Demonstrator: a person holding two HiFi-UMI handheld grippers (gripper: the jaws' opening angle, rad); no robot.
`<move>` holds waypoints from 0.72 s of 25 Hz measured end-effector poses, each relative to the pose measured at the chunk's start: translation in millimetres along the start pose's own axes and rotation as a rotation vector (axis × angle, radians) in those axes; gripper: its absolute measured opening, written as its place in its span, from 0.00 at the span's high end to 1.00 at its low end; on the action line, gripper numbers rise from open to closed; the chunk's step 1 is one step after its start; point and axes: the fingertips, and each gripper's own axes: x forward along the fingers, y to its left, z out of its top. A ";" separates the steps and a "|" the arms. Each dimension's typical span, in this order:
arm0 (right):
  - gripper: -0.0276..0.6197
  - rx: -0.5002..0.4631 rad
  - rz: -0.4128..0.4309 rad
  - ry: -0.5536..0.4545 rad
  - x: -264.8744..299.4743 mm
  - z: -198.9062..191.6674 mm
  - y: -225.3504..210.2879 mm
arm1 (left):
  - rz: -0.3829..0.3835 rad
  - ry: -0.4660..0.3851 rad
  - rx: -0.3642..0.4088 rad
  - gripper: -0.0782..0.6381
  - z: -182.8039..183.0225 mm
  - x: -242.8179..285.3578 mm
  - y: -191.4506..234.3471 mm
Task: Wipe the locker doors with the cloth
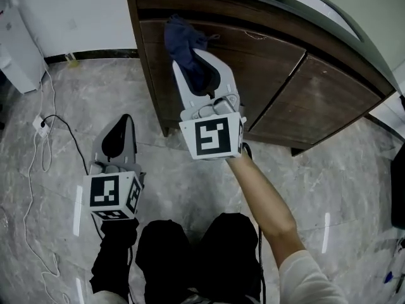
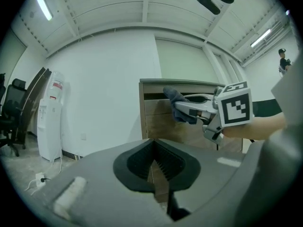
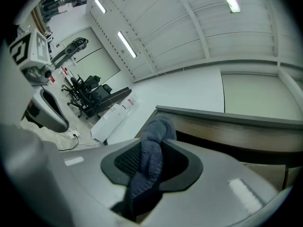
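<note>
- Locker [image 1: 278, 75] front closes off the way ahead; its top lip juts over the doors.
- Right tool [image 1: 197, 68] with cloth [image 1: 183, 43] sits at the upper left of the locker front; the rest of the doors is bare.
- Marble floor [image 1: 304, 189] is open right of the arm.
- Left tool [image 1: 124, 120] is over open floor, apart from the locker.
- Cable [image 1: 30, 170] and power strip [image 1: 42, 125] lie on the floor at left; water dispenser [image 1: 16, 49] stands well apart.
- Person's legs [image 1: 190, 252] are close below both tools.

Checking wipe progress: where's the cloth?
Head view, top centre: the blue cloth, clamped in the right gripper, at the upper left of the locker front.
</note>
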 end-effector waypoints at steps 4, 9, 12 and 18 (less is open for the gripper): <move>0.79 -0.012 0.000 0.034 27.1 -7.2 13.2 | 0.016 0.017 0.012 0.89 -8.4 -19.2 11.3; 0.79 -0.048 0.018 0.052 63.0 -12.0 34.3 | 0.019 0.030 0.026 0.89 -13.7 -37.1 24.2; 0.79 -0.048 0.037 0.081 80.9 -16.0 42.4 | 0.016 0.032 0.023 0.89 -14.0 -41.6 29.6; 0.79 -0.066 0.018 0.104 85.2 -19.7 40.2 | 0.024 0.019 0.023 0.89 -11.0 -48.4 39.0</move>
